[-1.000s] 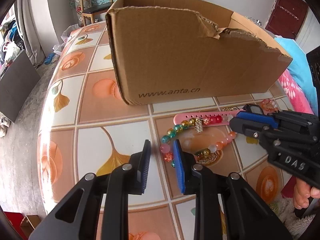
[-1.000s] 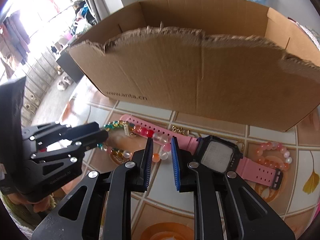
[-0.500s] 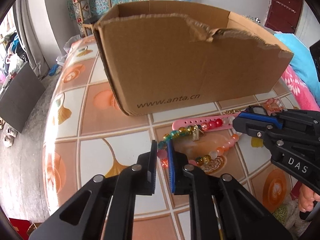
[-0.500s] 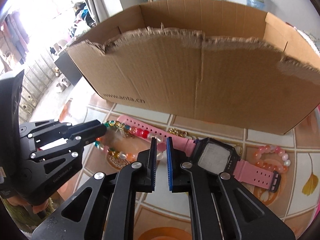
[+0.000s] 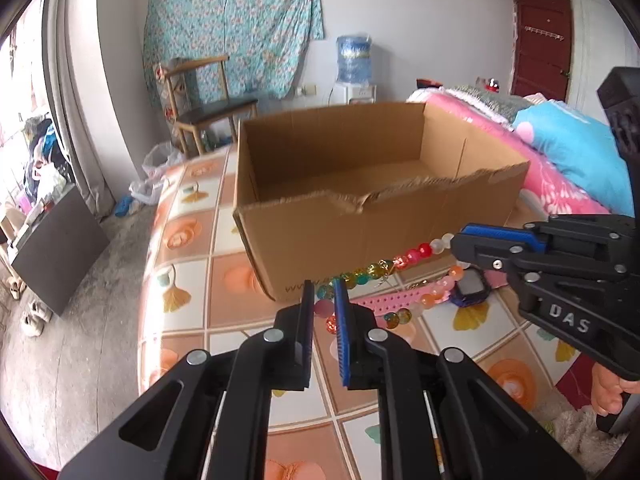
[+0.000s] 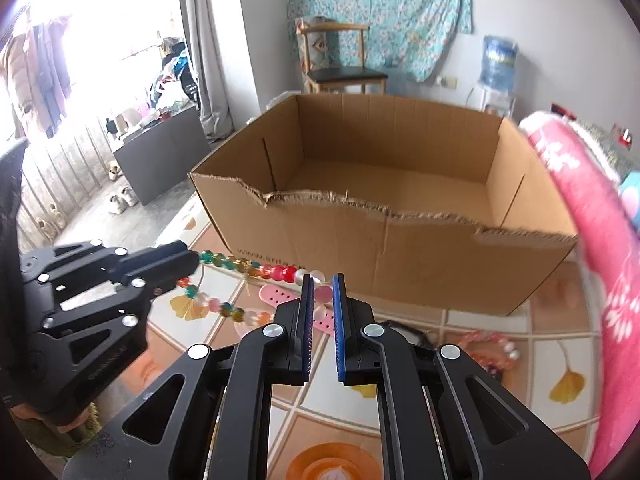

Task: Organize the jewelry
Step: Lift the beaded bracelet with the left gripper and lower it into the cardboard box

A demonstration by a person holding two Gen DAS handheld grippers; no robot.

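Both hand-held grippers [image 5: 321, 292] [image 6: 321, 286] aloft — bead necklace [image 5: 384, 266] between

Wooden chair [image 5: 208, 104], water dispenser [image 5: 354, 76], floral wall cloth [image 5: 232, 24].

Both grippers [image 5: 322, 292] [image 6: 322, 286] clamped on bead necklace [image 5: 384, 266], lifted off table, stretched between them

Glossy translucent beads [image 5: 376, 269], matt torn-edged cardboard box [image 5: 384, 236], glossy tiled tabletop [image 5: 188, 316], matt rubbery pink strap [image 5: 396, 300].
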